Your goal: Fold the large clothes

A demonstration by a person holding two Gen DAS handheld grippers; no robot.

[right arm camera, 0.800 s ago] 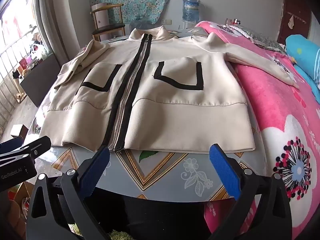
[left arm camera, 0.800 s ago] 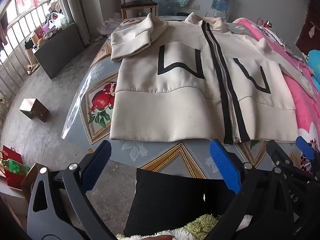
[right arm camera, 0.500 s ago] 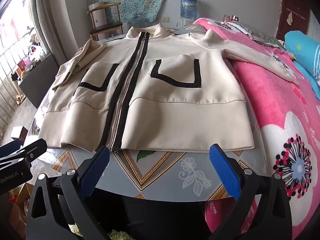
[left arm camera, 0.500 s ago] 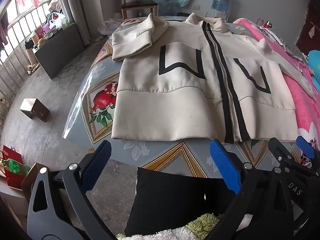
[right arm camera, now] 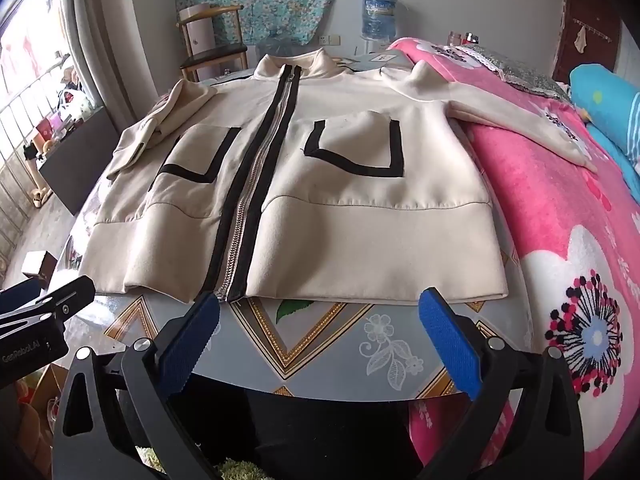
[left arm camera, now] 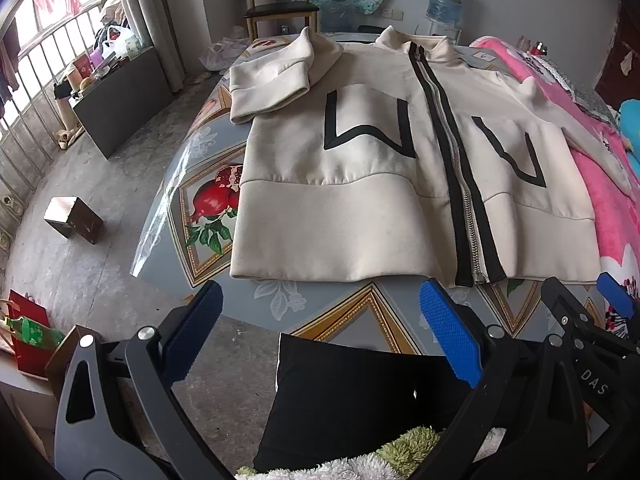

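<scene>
Holding both tools short of the table edge, I keep the left hand-held gripper (left arm camera: 318, 334) spread wide with nothing between its blue pads (left arm camera: 450, 344), and the right hand-held gripper (right arm camera: 319, 334) equally wide and empty. Ahead of them a cream zip-up jacket (right arm camera: 360, 240) lies flat, front up and zipped, on the patterned tabletop (right arm camera: 320, 344), its collar at the far end and its hem near the closer edge. A black-bordered zipper (right arm camera: 256, 184) runs down its middle, with a black-trimmed pocket on either side. One sleeve (left arm camera: 276, 80) is folded back near the shoulder; the other sleeve (right arm camera: 516, 120) stretches out over a pink floral blanket (right arm camera: 560, 260) beside the tabletop. A wooden chair (left arm camera: 280, 4) stands beyond the collar.
</scene>
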